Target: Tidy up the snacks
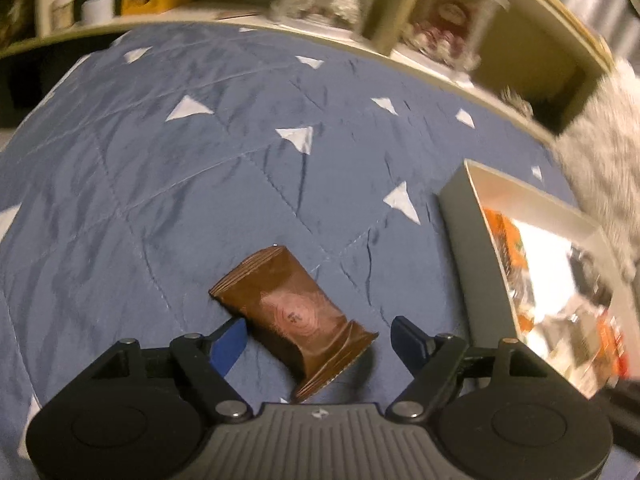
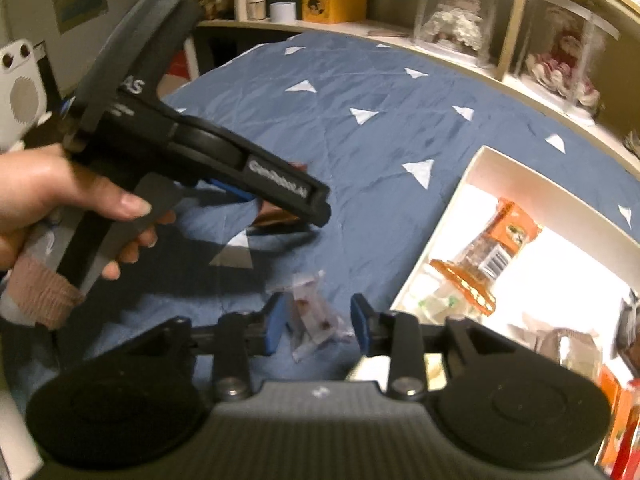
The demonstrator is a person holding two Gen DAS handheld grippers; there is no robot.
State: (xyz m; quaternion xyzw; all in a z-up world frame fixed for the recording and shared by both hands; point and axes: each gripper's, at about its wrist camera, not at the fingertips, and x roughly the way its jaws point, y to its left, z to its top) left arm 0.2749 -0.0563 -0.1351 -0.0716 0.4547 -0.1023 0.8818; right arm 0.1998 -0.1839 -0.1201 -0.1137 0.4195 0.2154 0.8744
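Blue quilt (image 1: 160, 184): brown snack (image 1: 294, 316) between left tool (image 1: 320, 338) (open).

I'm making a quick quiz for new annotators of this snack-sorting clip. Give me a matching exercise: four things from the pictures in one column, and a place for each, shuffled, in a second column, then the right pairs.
Things:
1. brown snack packet
2. clear wrapped snack
3. orange snack packet
4. yellow box

Places:
A. on the shelf behind the bed
B. inside the white box
C. on the blue quilt, between the open fingers of the left gripper
D. on the blue quilt, between the open fingers of the right gripper

Pairs: 1-C, 2-D, 3-B, 4-A
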